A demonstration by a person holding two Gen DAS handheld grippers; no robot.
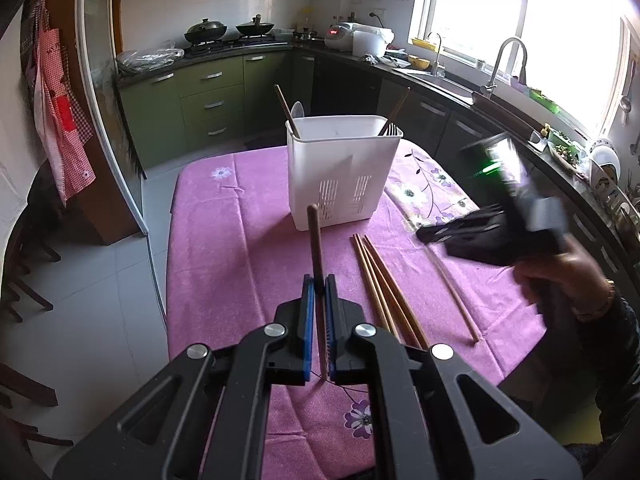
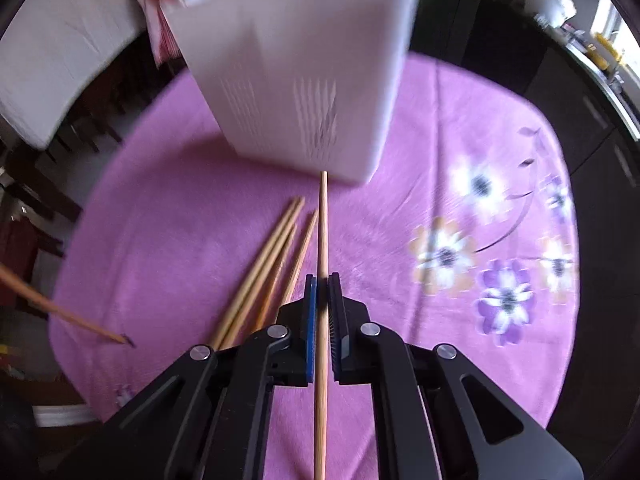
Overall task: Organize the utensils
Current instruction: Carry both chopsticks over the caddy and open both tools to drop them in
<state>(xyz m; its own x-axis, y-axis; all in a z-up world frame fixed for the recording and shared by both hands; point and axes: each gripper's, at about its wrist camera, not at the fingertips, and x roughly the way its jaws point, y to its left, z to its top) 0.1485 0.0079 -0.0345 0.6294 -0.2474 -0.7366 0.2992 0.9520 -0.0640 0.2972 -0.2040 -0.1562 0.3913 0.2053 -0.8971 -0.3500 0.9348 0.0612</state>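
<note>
Over a pink floral tablecloth (image 1: 248, 240), I am holding one chopstick in each gripper.

My left gripper (image 1: 319, 286) is clamping a dark brown chopstick (image 1: 315, 240), its tip rising toward the white utensil caddy (image 1: 340, 168); my right gripper (image 2: 323, 284) is pinching a pale bamboo chopstick (image 2: 322, 224) that is pointing at the caddy's base. Three more chopsticks (image 1: 380, 280) are lying bundled on the cloth just beside it, near the caddy.
</note>
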